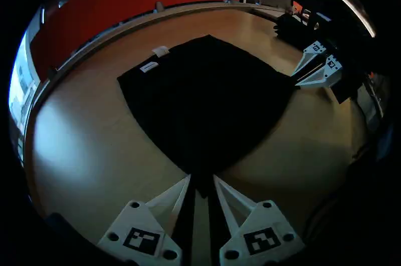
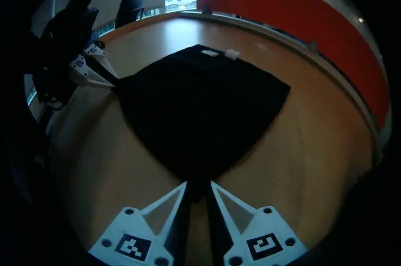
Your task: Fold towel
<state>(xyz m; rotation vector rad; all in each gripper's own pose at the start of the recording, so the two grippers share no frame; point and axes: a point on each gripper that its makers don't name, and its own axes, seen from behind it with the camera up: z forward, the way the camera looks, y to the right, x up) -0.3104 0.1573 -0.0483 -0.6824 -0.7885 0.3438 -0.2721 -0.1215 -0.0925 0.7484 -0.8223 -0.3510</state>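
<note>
Towel [image 1: 205, 100] lies flat on the table [image 1: 90, 146]. Your left gripper [image 1: 202, 180] is pinching its near corner and your right gripper [image 2: 199, 185] is clamped on the next corner over.

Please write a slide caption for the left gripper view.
Left gripper pinches the near corner of a black towel on a wooden table; right gripper holds another corner.

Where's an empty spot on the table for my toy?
Bare table wood lies between the black towel and the red panel, and in a wide patch beside the towel toward the window. It's crowded at the two towel corners where the left gripper and right gripper sit.
</note>
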